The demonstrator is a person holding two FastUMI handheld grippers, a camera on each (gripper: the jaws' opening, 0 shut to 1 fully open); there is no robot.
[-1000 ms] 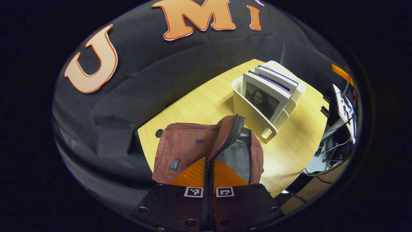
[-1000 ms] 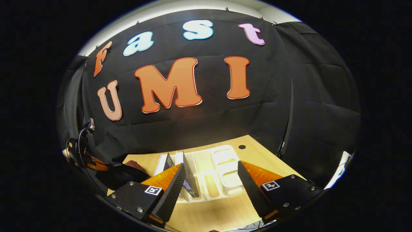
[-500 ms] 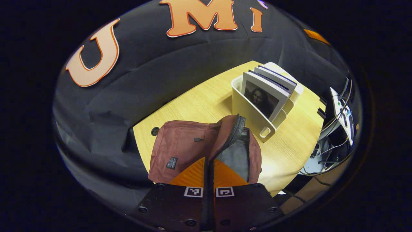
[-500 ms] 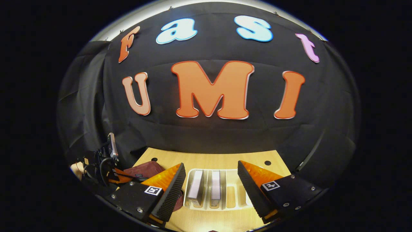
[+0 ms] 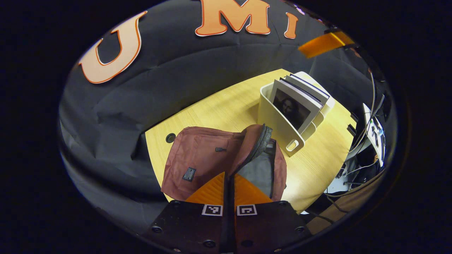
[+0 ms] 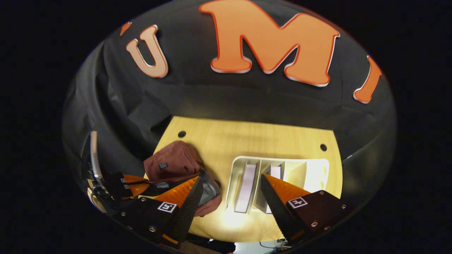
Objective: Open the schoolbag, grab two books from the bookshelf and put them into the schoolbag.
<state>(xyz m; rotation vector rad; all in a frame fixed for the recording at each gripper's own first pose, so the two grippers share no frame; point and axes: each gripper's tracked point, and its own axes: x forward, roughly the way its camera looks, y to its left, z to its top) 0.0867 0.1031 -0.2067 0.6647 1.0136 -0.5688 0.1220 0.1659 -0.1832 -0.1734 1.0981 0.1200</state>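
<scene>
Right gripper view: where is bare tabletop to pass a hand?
Bare wood lies behind the cream plastic bookshelf up to the black cloth wall, between the two cable holes. A narrow strip runs between the maroon fabric schoolbag and the bookshelf. It is crowded at the near left, where the left gripper holds the bag flap.

schoolbag near edge behind claw, second book partly hidden

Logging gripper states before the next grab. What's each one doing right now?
Left gripper: shut on the schoolbag's flap, holding it up.
Right gripper: open, empty, above the books in the bookshelf.
</scene>
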